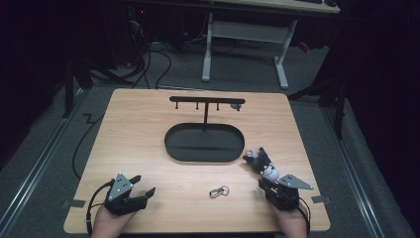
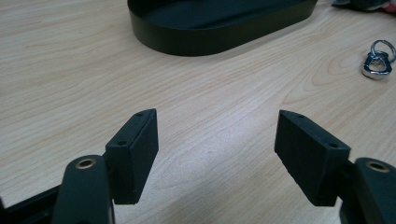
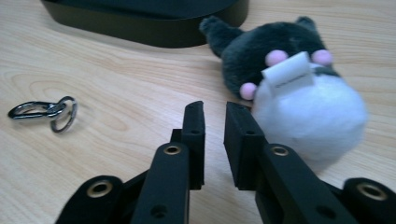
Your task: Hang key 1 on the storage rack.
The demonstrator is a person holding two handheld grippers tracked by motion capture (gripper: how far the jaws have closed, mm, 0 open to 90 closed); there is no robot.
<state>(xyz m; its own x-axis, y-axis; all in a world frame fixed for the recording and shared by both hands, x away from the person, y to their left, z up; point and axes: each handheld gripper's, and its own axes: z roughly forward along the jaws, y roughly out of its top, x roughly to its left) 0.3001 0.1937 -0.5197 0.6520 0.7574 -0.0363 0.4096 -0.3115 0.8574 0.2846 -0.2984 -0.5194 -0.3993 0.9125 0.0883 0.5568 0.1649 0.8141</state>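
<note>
A person's two hands come in at the near edge of a light wooden table (image 1: 148,134), each holding a hand-held gripper. The right hand-held gripper (image 3: 215,112) sits low over the table near its right edge, its two black jaws standing a narrow slit apart with nothing between the pads. A small plush toy (image 3: 299,93), dark grey above with pink spots and a white rounded body bearing a white label, lies on the table just beside that gripper's right-hand jaw; in the right gripper view the jaw's outer side lies against the white fur or very close to it, and which cannot be told. In the high view the plush toy (image 1: 262,163) lies between the right hand-held gripper (image 1: 267,182) and the right end of a black oval tray (image 1: 173,148), close to the tray's wall.

The left hand-held gripper (image 2: 215,135) rests near the table's near-left corner, its jaws spread wide over bare wood, holding and touching nothing. In the high view, it (image 1: 143,186) points toward the table's middle.

A small metal carabiner with a key ring (image 1: 219,191) lies loose on the table between the two grippers, well apart from both. From the tray rises a thin black post carrying a crossbar with hooks (image 1: 207,100).
</note>
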